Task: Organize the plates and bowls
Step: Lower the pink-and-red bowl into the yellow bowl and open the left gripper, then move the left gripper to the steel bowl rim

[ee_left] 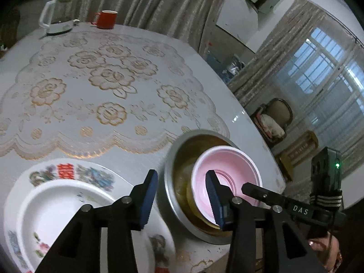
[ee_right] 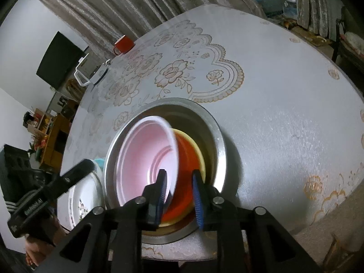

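A metal basin [ee_left: 169,182] [ee_right: 213,122] stands near the table's front edge. Inside it a pink bowl [ee_left: 229,166] [ee_right: 145,150] lies tilted on an orange bowl [ee_right: 188,157] and a yellow plate [ee_right: 201,157]. My right gripper [ee_right: 178,192] is open, its fingers either side of the pink bowl's near rim; it shows in the left wrist view [ee_left: 261,193] too. My left gripper [ee_left: 182,201] is open and empty, above the gap between the basin and a flowered white plate [ee_left: 45,204] [ee_right: 84,202].
A white lace cloth [ee_left: 102,86] covers the round table [ee_right: 284,113]. A kettle [ee_left: 59,13] and a red mug [ee_left: 107,19] stand at the far edge. Curtains, a window and chairs lie beyond the table.
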`<action>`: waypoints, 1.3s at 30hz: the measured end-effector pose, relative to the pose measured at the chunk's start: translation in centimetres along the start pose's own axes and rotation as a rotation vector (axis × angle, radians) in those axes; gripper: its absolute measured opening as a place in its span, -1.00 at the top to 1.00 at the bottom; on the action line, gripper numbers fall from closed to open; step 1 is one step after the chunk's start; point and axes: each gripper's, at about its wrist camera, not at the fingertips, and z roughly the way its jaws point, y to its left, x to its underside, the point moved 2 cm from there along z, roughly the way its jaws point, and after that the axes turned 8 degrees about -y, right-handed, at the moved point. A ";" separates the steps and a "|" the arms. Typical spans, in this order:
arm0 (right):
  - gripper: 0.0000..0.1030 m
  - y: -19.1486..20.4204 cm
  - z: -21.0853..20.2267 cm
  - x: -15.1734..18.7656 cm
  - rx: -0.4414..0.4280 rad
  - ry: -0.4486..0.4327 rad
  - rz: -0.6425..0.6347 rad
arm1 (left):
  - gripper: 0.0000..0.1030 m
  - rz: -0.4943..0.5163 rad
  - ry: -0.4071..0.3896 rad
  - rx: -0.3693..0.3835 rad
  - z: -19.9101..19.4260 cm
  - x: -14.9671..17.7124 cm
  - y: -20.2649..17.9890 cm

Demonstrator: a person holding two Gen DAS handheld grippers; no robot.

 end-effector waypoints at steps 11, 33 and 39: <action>0.46 0.4 -1.4 -0.8 0.031 -0.068 -0.052 | -0.05 0.012 0.009 -0.053 0.3 -0.6 1.3; 0.30 -0.5 -3.3 -1.9 0.084 -0.170 -0.080 | -0.15 0.065 0.049 -0.099 2.2 -0.7 1.3; 0.30 -1.9 -2.7 -1.2 0.095 -0.139 -0.047 | -0.03 0.079 0.070 -0.071 2.2 -1.1 1.6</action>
